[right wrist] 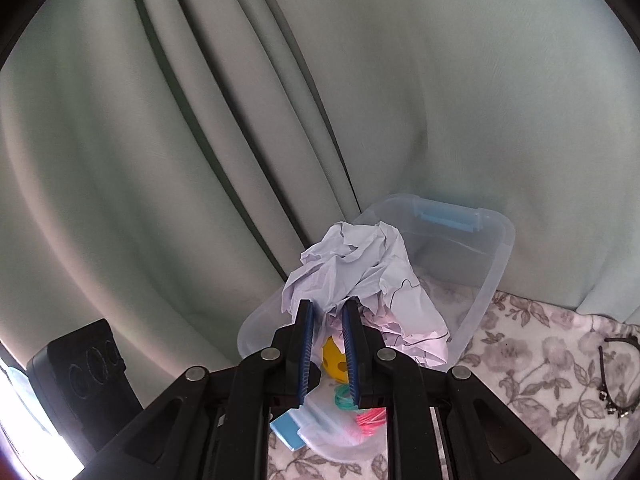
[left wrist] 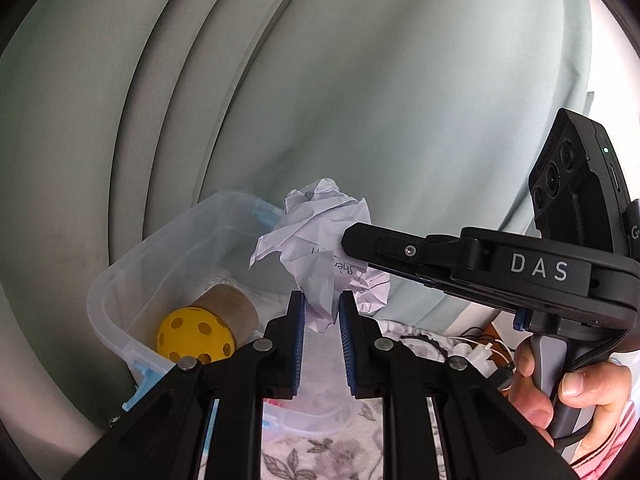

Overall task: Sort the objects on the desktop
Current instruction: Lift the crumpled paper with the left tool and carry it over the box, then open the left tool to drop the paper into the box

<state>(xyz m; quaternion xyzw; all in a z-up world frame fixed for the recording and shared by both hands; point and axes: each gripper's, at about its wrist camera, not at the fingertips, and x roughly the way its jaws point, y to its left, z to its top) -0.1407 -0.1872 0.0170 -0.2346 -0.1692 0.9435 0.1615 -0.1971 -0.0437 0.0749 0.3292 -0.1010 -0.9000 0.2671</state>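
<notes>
Held thing: one crumpled white paper ball with handwriting (left wrist: 316,248), up in the air over the clear plastic bin with blue latches (left wrist: 168,240), gripped from two sides at once.
Left gripper (left wrist: 322,312): jaws narrowed onto a lower fold of the paper, blue pads pressing it.
Right gripper (right wrist: 328,320): jaws drawn close on the paper's near edge; seen from the left wrist, its black arm marked DAS reaches in from the right, with a person's hand (left wrist: 560,392) on the grey handle.
In the bin: one yellow perforated plastic ball (left wrist: 196,340) touching one brown cardboard roll (left wrist: 232,312); through the right wrist view also one green coil (right wrist: 344,396) and one pink coil (right wrist: 372,420), partly hidden by the jaws.
In the way: the paper and both claws screen most of the bin's inside.
Around: pale green pleated curtain (right wrist: 160,140) behind; floral grey-and-white cloth (right wrist: 532,360) under the bin; one dark beaded bracelet (right wrist: 618,376) well apart to the right; white cables (left wrist: 480,348) near the hand.
</notes>
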